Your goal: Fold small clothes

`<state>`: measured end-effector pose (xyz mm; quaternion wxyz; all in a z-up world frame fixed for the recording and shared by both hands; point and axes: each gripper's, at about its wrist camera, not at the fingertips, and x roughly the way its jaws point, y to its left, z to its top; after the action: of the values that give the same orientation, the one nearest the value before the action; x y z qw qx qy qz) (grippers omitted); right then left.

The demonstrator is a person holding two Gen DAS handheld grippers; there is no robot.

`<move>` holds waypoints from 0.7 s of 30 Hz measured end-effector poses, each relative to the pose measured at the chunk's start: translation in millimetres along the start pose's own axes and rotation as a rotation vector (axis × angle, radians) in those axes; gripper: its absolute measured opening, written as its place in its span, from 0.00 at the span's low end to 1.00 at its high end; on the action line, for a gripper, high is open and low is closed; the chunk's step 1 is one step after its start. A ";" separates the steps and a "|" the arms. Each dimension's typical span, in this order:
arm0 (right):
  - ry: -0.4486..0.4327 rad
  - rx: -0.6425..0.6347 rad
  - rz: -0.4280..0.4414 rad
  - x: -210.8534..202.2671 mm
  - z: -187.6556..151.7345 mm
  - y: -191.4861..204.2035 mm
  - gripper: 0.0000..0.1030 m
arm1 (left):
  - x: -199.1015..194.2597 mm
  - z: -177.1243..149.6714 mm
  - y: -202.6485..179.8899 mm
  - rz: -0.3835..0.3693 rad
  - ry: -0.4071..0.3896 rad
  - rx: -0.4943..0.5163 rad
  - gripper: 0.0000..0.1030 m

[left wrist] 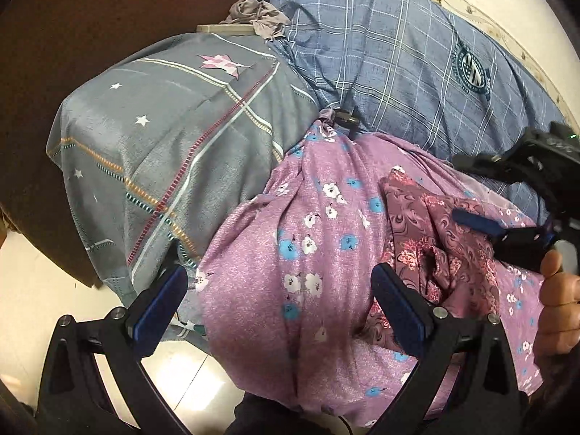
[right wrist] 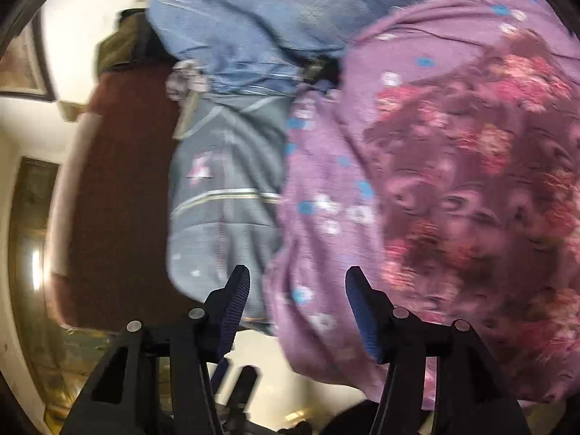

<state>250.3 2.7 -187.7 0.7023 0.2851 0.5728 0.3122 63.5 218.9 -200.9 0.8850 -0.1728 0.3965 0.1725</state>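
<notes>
- My left gripper (left wrist: pixel 279 301) fills the bottom of the left wrist view, its two blue-padded fingers (left wrist: pixel 163 301) spread wide apart with nothing between them.
- Under that gap lies a purple sheet (left wrist: pixel 290 224) printed with white and blue flowers, draped over the bed.
- The small garment (left wrist: pixel 435 239), maroon with pink flowers and swirls, lies crumpled on the purple sheet, to the right of my left gripper and just beyond its right finger. It is not folded flat.
- My right gripper (left wrist: pixel 507 228) enters that view from the right edge, one blue pad reaching over the maroon garment. A hand (left wrist: pixel 558 282) grips its handle just below.
- In the right wrist view, which is blurred, my right gripper (right wrist: pixel 297 308) has its jaws partly open, and no cloth is caught between the pads.
- There the maroon garment (right wrist: pixel 471 188) spreads across the right half of the view, ahead and to the right of my right fingers, on the purple sheet (right wrist: pixel 326 188).
- A grey pillow (left wrist: pixel 163 152) with stars and stripes sits left of the purple sheet, touching it.
- A blue checked pillow (left wrist: pixel 398 58) with a round emblem lies beyond both, at the head of the bed.
- A small bundle of greyish cloth (left wrist: pixel 253 14) rests at the far end, between the two pillows.
- A pale, shiny floor (left wrist: pixel 188 373) shows below the bed edge.
</notes>
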 end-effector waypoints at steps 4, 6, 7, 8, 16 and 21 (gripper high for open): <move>-0.132 -0.137 -0.081 -34.4 4.4 9.9 0.53 | -1.8 -1.7 -16.0 -0.056 -0.012 0.011 0.99; -0.189 -0.161 -0.176 -51.4 8.0 2.1 0.50 | -0.7 -2.8 -31.4 -0.092 -0.008 0.037 0.99; -0.217 -0.158 -0.229 -59.9 13.1 -4.9 0.46 | 2.1 -5.6 -44.8 -0.112 0.002 0.063 0.99; -0.227 -0.155 -0.256 -64.7 15.9 -10.7 0.44 | 4.6 -8.5 -55.0 -0.130 0.011 0.085 0.99; -0.142 -0.160 -0.394 -51.6 37.6 -46.5 0.51 | 40.1 -52.3 -130.5 -0.226 0.108 0.273 0.99; -0.060 -0.216 -0.486 -4.3 49.5 -36.8 0.62 | 61.8 -56.7 -124.3 -0.261 0.144 0.240 0.98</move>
<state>302.4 -26.3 -203.9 0.7998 0.0715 0.5666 0.1850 120.8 94.8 -262.4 0.8835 -0.1276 0.4506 -0.0049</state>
